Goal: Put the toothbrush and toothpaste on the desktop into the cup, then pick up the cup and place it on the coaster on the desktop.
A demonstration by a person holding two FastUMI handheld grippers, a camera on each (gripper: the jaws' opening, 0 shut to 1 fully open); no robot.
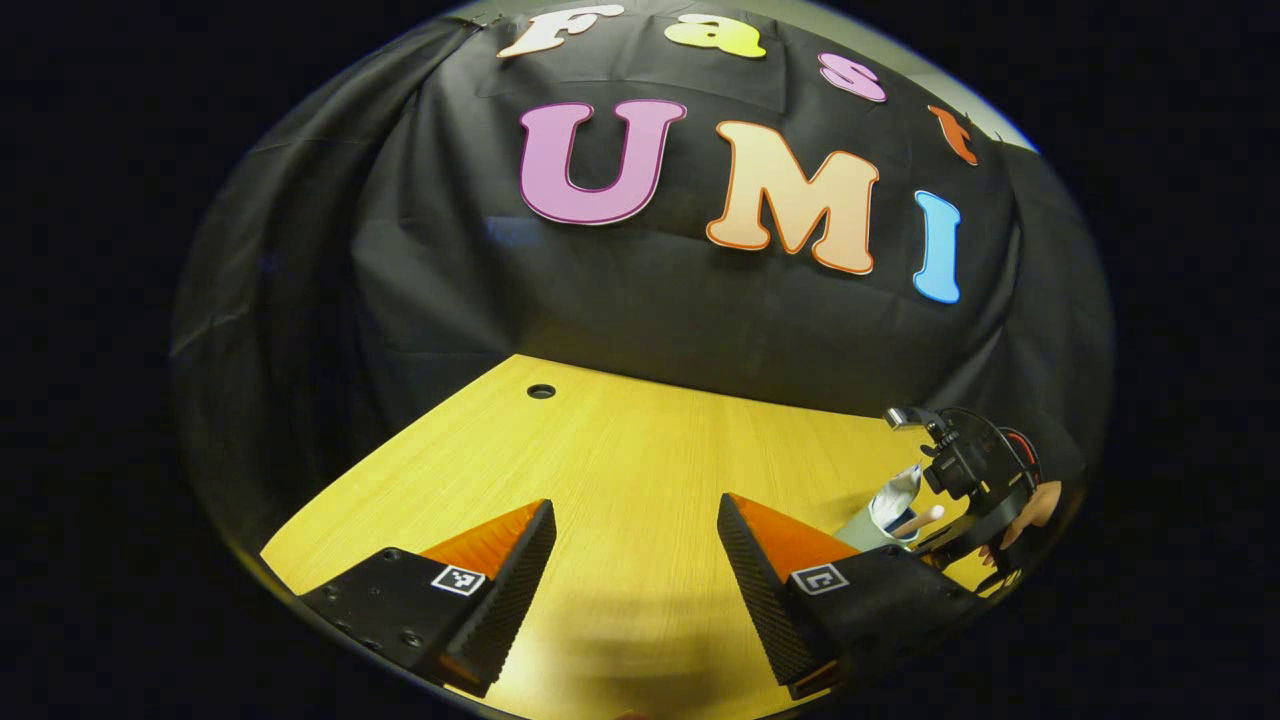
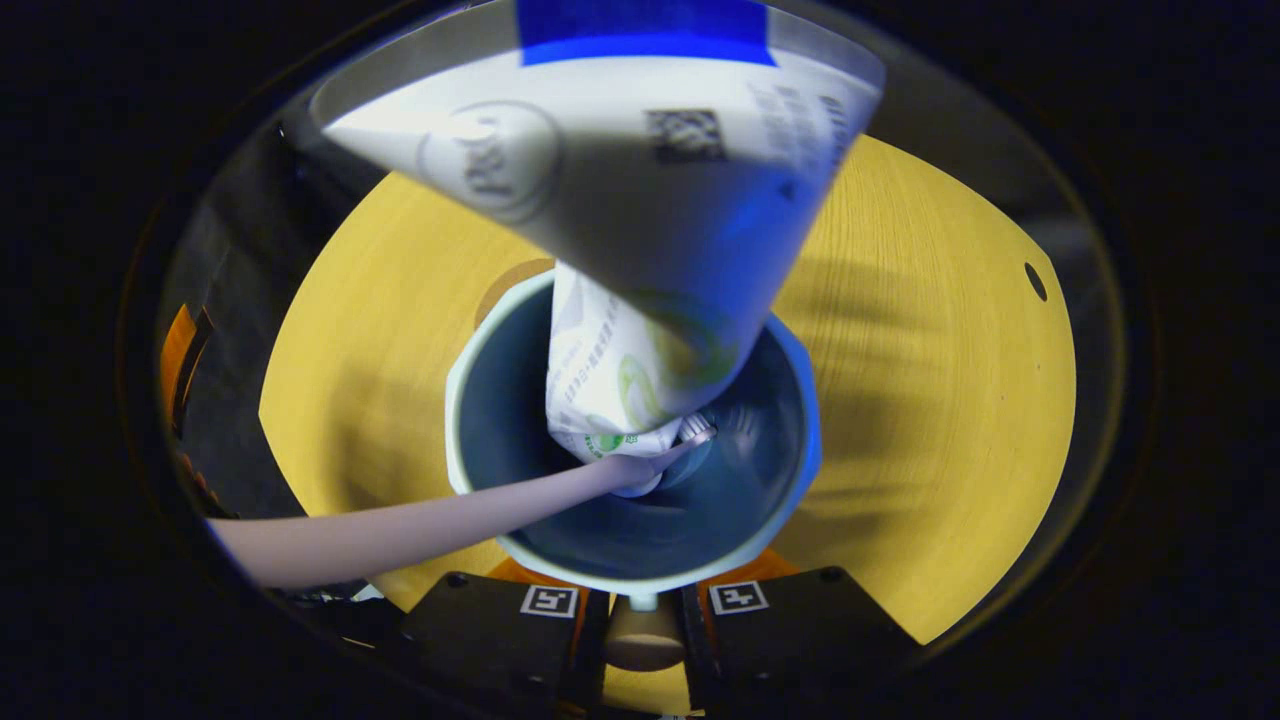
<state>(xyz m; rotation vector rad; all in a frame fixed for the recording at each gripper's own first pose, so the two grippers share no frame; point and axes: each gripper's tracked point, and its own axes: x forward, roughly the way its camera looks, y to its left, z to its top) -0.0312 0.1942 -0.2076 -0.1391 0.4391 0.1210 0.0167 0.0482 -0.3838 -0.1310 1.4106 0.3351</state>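
Note:
In the right gripper view I look down into a pale blue cup (image 2: 480, 420). A white toothpaste tube (image 2: 620, 200) stands in it, leaning toward the camera, and a pale toothbrush (image 2: 400, 535) slants out over the left rim. My right gripper (image 2: 640, 612) is shut on the cup's near side, where a tan handle-like part sits between the fingers. A brown coaster edge (image 2: 508, 282) shows just behind the cup. In the left gripper view, the cup (image 1: 862, 528) and the right gripper (image 1: 965, 475) sit far right. My left gripper (image 1: 635, 505) hangs open over the table, holding nothing.
The yellow wooden table (image 1: 620, 450) has a small round hole (image 1: 541, 391) near its back edge. A hand (image 1: 1030, 505) holds the right gripper at the table's right end. The black cloth wall stands close behind the table.

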